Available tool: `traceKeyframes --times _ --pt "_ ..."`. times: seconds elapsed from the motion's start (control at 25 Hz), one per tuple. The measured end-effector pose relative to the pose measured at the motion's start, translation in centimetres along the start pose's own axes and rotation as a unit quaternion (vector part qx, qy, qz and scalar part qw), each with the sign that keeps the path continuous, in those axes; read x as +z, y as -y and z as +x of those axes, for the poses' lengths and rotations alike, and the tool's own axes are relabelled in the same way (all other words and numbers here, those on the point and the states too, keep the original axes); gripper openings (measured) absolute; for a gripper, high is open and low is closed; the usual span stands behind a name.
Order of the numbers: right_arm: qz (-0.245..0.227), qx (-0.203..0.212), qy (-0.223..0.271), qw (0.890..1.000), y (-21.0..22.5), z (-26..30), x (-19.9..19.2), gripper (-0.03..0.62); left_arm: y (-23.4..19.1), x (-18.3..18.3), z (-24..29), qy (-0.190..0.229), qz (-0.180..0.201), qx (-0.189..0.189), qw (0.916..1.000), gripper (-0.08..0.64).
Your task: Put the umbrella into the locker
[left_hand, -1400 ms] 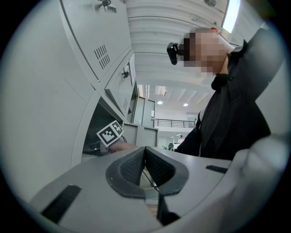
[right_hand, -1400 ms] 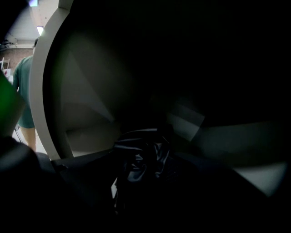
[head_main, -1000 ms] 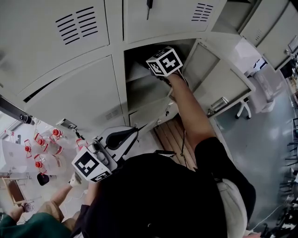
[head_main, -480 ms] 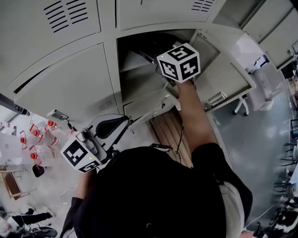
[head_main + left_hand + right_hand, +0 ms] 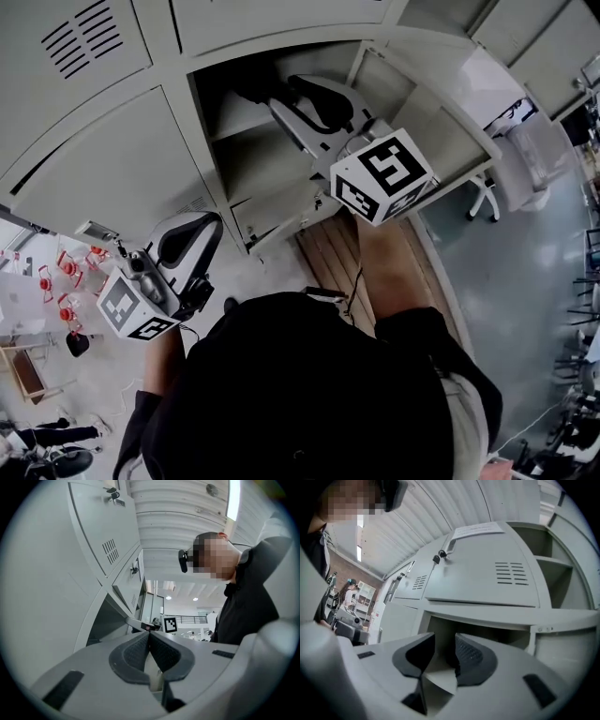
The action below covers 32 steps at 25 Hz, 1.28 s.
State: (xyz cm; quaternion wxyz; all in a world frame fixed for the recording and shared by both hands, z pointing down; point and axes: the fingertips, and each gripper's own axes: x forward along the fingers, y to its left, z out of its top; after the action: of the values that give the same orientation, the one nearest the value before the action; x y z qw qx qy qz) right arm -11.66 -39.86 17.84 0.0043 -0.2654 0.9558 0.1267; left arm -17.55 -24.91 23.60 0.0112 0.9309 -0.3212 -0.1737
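Judging by the dark shape at the back left corner of the open locker's (image 5: 267, 164) upper shelf, likely the folded umbrella (image 5: 251, 91), it should be light, soft over stiff ribs and prone to roll. It is best pinched mid-shaft or at the handle. The right gripper (image 5: 444, 639), facing the opening, has just been narrowing its jaws on nothing, and a gap remains; the left gripper (image 5: 149, 634) is clenched and empty.

Red-capped bottles (image 5: 62, 305) are sitting in a cluster far left. Wooden slats (image 5: 330, 262) are lying on the floor. A white chair base (image 5: 485, 200) is standing on the grey floor (image 5: 534, 300) at right. A ceiling strip light (image 5: 359, 552) is glowing.
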Motion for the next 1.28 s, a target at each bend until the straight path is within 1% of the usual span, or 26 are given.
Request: traceKeyframes --times 0.12,0.16,0.28,0.36,0.52,0.68,0.84,1.04,1.2,1.28 --pt "-0.003 0.003 0.018 1.0 -0.5 -2.4 0.8 0.123 -0.1 -0.4 0.6 0.01 -0.008 0.013 0.9998 0.015" --pt "-0.004 0.004 0.022 1.0 -0.6 -3.2 0.9 0.106 -0.2 -0.7 0.8 0.015 -0.017 0.017 0.9996 0.015" --pt "0.003 0.006 0.032 0.999 -0.9 -5.9 0.9 0.083 -0.4 -1.1 1.3 0.044 -0.053 0.033 0.997 0.015" --pt "0.013 0.008 0.038 0.999 -0.9 -7.8 0.5 0.072 -0.1 -1.5 1.7 0.055 -0.064 0.042 0.9956 0.015" --pt "0.021 0.014 0.042 0.999 -0.7 -11.6 -0.2 0.042 1.2 -2.8 3.2 0.048 -0.061 0.053 0.9956 0.015" --pt "0.029 0.019 0.046 0.998 -0.4 -15.1 -0.6 0.025 3.0 -4.0 4.7 0.042 -0.056 0.062 0.9956 0.015" --pt "0.052 0.026 0.057 0.997 -0.2 -18.2 -1.0 0.012 4.5 -4.4 5.4 0.041 -0.05 0.085 0.9943 0.015" --pt "0.08 0.043 0.057 0.994 -1.1 -20.1 -2.7 0.011 5.2 -5.4 5.1 0.008 -0.028 0.111 0.9934 0.015" --pt "0.096 0.056 0.061 0.992 -3.5 -20.7 -3.8 0.011 5.9 -6.3 3.2 -0.007 -0.024 0.119 0.9925 0.015" --pt "0.099 0.061 0.068 0.991 -4.4 -21.1 -3.8 0.011 6.2 -6.6 2.6 -0.023 -0.011 0.124 0.9919 0.015"
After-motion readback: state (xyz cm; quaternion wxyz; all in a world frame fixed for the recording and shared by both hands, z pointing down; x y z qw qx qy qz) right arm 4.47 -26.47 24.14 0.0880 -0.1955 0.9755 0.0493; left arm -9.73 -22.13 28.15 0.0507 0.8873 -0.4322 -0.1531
